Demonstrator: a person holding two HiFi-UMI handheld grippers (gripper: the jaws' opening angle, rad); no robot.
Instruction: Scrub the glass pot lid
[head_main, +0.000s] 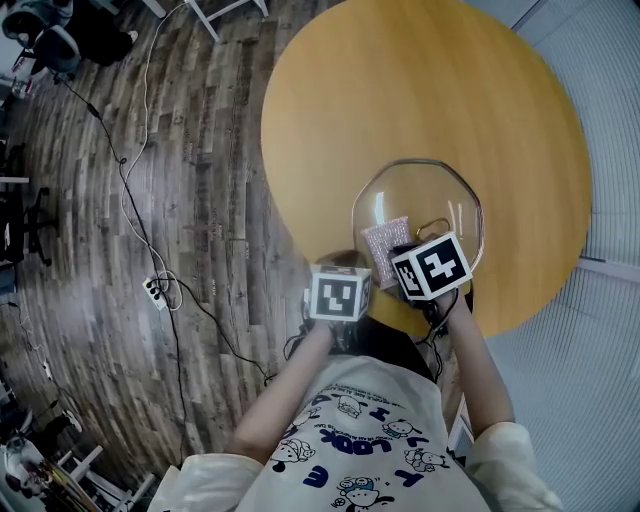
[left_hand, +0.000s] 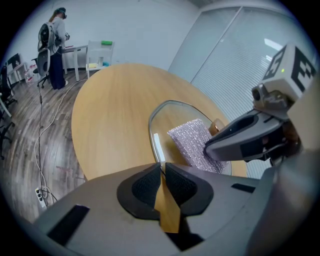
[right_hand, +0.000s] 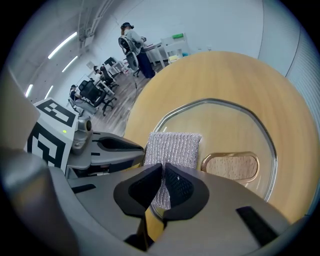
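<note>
Lid (head_main: 420, 190) flat at near edge of table (head_main: 400, 80); my left gripper (left_hand: 163, 167) pinches its rim, my right gripper (right_hand: 163, 170) clamps silver scrub pad (right_hand: 173, 147) on glass.

This is an open-plan office. Wood-look plank flooring (head_main: 215, 200) runs under a round wooden meeting surface (head_main: 400, 100), and a power strip (head_main: 155, 290) lies on the floor with a long cable (head_main: 122, 160) trailing away across the room. Behind, black swivel office chairs (right_hand: 92, 92) stand in a row at desks beneath ceiling strip lights (right_hand: 65, 45). A person (left_hand: 55, 45) wearing a backpack stands at a white desk (left_hand: 80, 50), near a white table (left_hand: 100, 52) set against the plain pale wall. One side of the room is closed off by a tall partition (left_hand: 225, 65) of panels lined with fine horizontal slats, like office blinds.
</note>
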